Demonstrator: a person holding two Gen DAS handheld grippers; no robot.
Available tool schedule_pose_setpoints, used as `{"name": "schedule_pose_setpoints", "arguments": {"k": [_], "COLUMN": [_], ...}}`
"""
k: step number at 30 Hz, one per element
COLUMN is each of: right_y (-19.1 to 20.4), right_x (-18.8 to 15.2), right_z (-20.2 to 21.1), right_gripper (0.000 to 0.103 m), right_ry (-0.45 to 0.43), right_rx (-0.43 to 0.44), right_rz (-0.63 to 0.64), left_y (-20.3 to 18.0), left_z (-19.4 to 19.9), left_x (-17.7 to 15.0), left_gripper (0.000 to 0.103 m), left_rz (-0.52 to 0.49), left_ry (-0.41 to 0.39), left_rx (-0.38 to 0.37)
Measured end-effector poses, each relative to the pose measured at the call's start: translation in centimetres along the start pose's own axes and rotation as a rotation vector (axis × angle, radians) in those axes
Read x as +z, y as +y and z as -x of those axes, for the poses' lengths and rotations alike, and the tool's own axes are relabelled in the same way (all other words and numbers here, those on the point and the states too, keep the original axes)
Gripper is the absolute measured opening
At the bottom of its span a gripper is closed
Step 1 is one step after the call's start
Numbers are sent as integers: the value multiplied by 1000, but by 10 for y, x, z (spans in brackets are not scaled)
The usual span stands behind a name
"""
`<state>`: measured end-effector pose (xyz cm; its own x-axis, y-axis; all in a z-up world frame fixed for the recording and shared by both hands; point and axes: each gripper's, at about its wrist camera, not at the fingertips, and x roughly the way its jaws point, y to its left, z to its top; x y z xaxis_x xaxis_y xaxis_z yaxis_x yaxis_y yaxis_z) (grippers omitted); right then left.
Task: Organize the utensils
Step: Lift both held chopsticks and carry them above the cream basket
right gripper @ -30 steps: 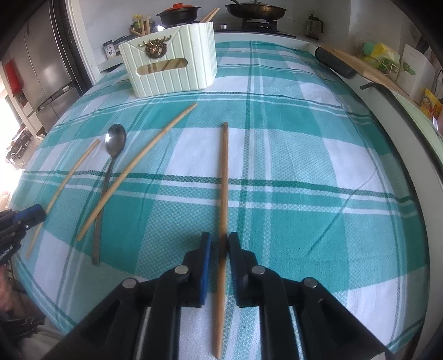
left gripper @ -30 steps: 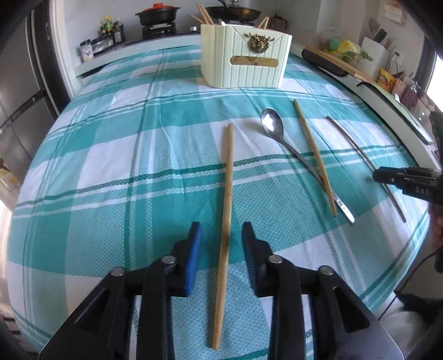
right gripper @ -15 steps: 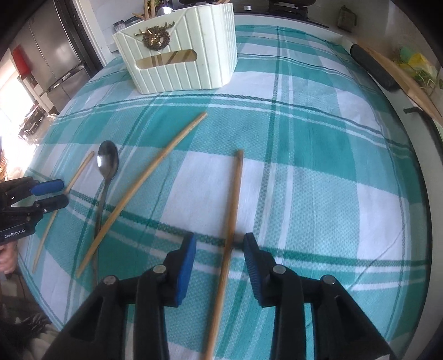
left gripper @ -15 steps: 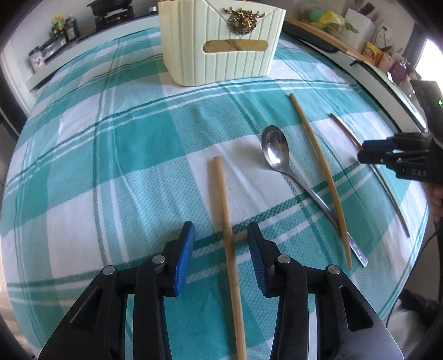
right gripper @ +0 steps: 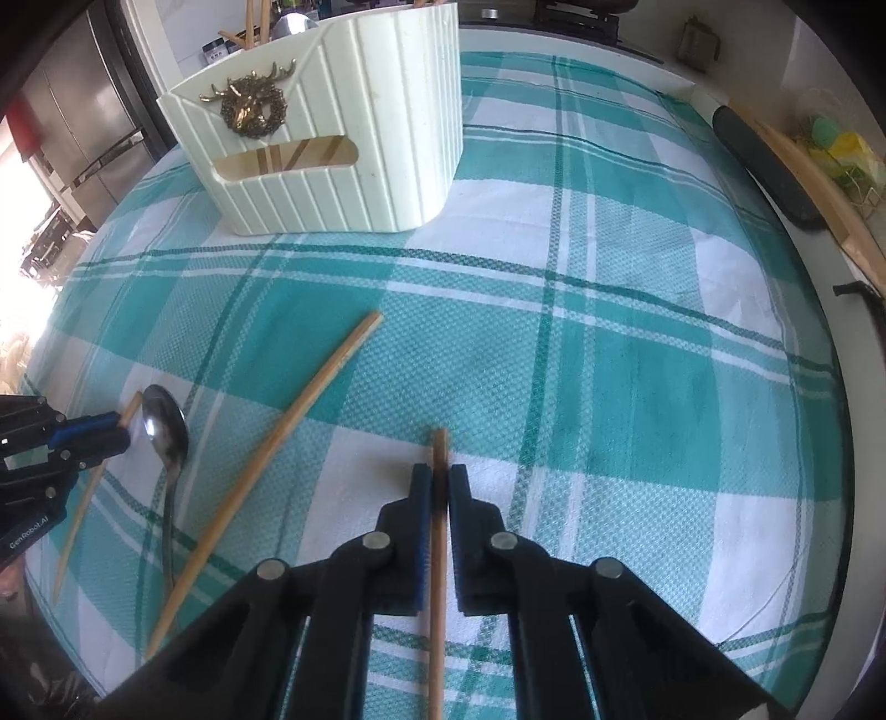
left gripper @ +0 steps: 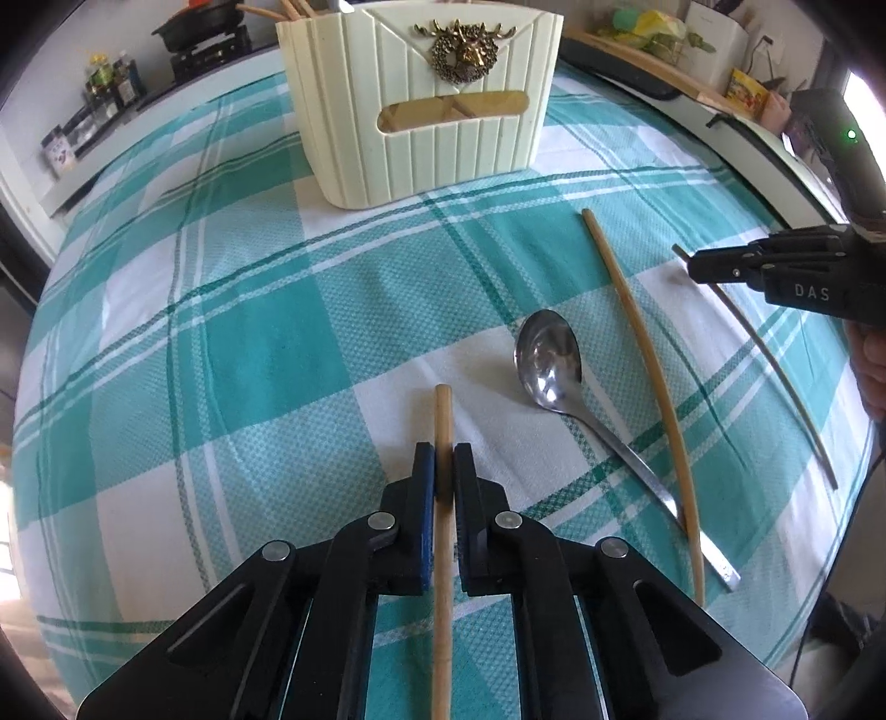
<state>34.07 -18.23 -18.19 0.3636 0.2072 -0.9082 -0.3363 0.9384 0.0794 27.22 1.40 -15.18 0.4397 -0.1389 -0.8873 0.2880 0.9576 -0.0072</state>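
My left gripper [left gripper: 443, 471] is closing, its blue pads pressed on a wooden chopstick [left gripper: 443, 410] near its far tip, low over the checked cloth. My right gripper [right gripper: 440, 487] is closing the same way on another chopstick [right gripper: 440, 443]. Between them on the cloth lie a metal spoon [left gripper: 548, 360] and a third chopstick [left gripper: 648, 354], both untouched. The cream utensil holder [left gripper: 432, 99] stands at the far side with several chopsticks in it. Each gripper shows in the other's view: the right gripper [left gripper: 692, 266], the left gripper [right gripper: 124, 437].
The teal and white checked tablecloth [left gripper: 249, 310] covers the table. A stove with a black pan [left gripper: 194, 22] and small jars sit behind it. A long wooden board [right gripper: 803, 166] and packets lie along the right-hand counter. A fridge [right gripper: 72, 122] stands far left.
Both grippers slid forward along their chopsticks toward the holder and went from open to shut on them near the far tips.
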Motion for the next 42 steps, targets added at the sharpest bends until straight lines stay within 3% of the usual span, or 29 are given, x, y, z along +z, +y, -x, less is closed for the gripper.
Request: {"name": "schedule_pose_setpoints", "arguments": {"k": [4, 14, 23, 30, 42], "right_y": [-3, 21, 43, 48, 51], "right_x": [-8, -25, -41, -39, -43], "right_z": [36, 175, 235, 255, 266], "right_gripper": [6, 6, 5, 5, 5], "right_ry": [-99, -434, -635, -695, -709], "right_rx": [44, 99, 73, 59, 59], "right_rz": [-29, 15, 42, 43, 61], "left_y": [8, 29, 26, 33, 37], "left_z": [35, 157, 211, 209, 205], "left_x": [0, -6, -6, -5, -3], "left_gripper": [4, 4, 4, 5, 5], "left_rz": [41, 141, 168, 209, 235], "left_ry": [-97, -407, -611, -647, -661], "left_rx": [-2, 5, 15, -33, -44]}}
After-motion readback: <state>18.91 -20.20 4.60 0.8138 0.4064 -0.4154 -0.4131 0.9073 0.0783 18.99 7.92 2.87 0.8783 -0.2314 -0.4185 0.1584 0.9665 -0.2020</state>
